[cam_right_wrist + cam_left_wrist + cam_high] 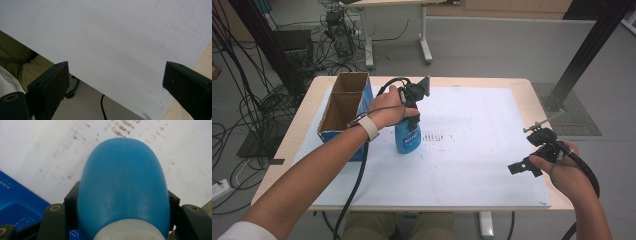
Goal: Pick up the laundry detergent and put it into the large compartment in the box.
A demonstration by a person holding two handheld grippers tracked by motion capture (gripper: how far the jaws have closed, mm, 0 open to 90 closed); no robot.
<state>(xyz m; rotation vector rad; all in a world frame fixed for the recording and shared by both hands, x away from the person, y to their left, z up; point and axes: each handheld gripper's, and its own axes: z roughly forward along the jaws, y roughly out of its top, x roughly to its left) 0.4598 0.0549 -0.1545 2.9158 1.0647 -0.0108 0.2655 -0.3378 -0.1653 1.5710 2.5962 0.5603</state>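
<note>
High view shows the left gripper (412, 100) clamped from above on the upper part of a blue bottle (408, 136), which stands upright on the white sheet (482, 145) covering the table (532, 95), toward its far left corner and just beside an open cardboard box (343, 107). In the left gripper view the jaws press both flanks of the blue bottle (123, 187) near its white neck, a grip that probably keeps it vertical for lifting or setting down. The box stands open-topped right next to it, likely the bottle's source or destination. Near the table's near right corner, the right gripper (539, 150) hovers idle, its jaws standing wide with nothing between them, well apart from the bottle.
</note>
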